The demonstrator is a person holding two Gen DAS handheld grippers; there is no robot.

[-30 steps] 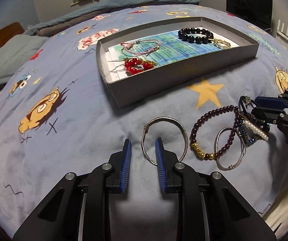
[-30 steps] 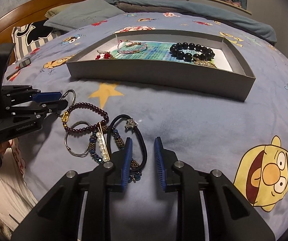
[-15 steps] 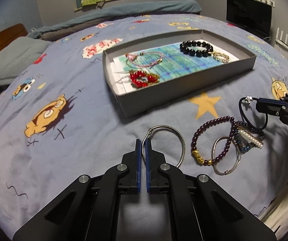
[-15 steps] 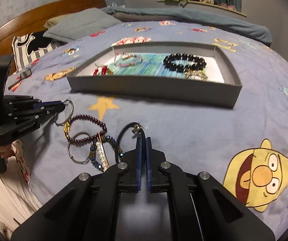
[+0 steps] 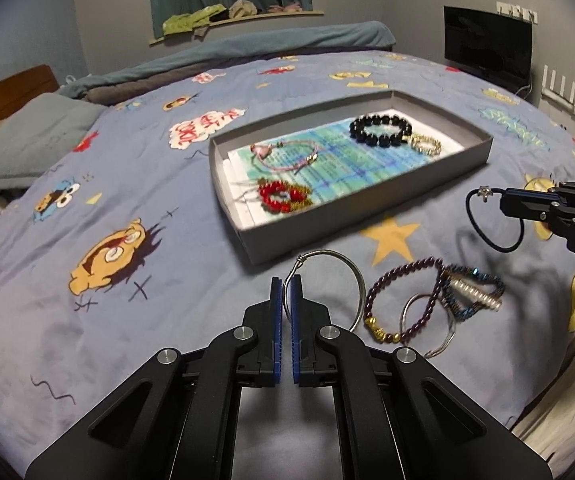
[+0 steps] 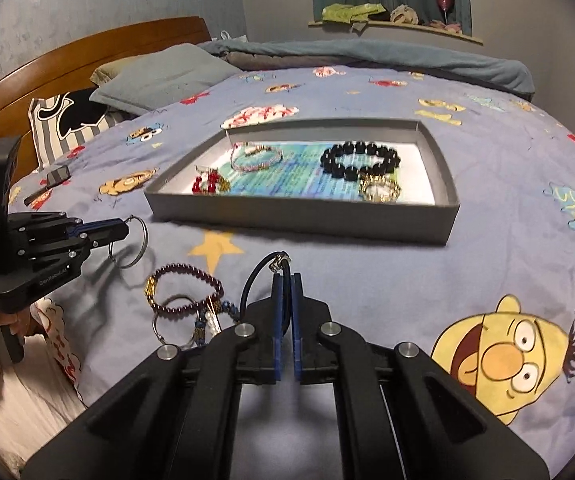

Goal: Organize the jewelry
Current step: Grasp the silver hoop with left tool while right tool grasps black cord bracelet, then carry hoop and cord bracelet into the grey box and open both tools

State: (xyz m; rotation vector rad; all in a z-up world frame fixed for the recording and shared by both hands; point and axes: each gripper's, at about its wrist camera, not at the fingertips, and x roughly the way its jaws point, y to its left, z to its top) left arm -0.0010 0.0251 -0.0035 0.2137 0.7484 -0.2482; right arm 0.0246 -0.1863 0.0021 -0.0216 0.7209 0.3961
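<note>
My left gripper [image 5: 286,280] is shut on a thin silver bangle [image 5: 351,272], held just above the blue cartoon bedspread. My right gripper [image 6: 286,278] is shut on a black cord bracelet [image 6: 253,284] with a small metal charm, which hangs clear of the bed. Each gripper shows in the other's view: the right gripper [image 5: 505,200] with its black cord bracelet [image 5: 487,236], the left gripper [image 6: 125,228] with its silver bangle [image 6: 135,248]. A purple bead bracelet [image 5: 399,280], a thin silver ring [image 5: 443,340] and a blue-and-pearl piece [image 5: 471,296] lie in a pile between the grippers.
Beyond the pile stands a shallow grey tray [image 5: 367,208] holding a black bead bracelet [image 5: 379,130], a pink cord bracelet [image 5: 287,156], a red bead piece [image 5: 281,196] and a gold chain [image 5: 425,145]. Pillows [image 6: 159,76] and a wooden headboard [image 6: 87,52] lie far left. A small dark fob [image 6: 57,178] rests on the bed.
Both grippers went from open to shut, the left on the silver bangle, the right on the black cord bracelet. Both have since risen, lifting their pieces off the bedspread.
</note>
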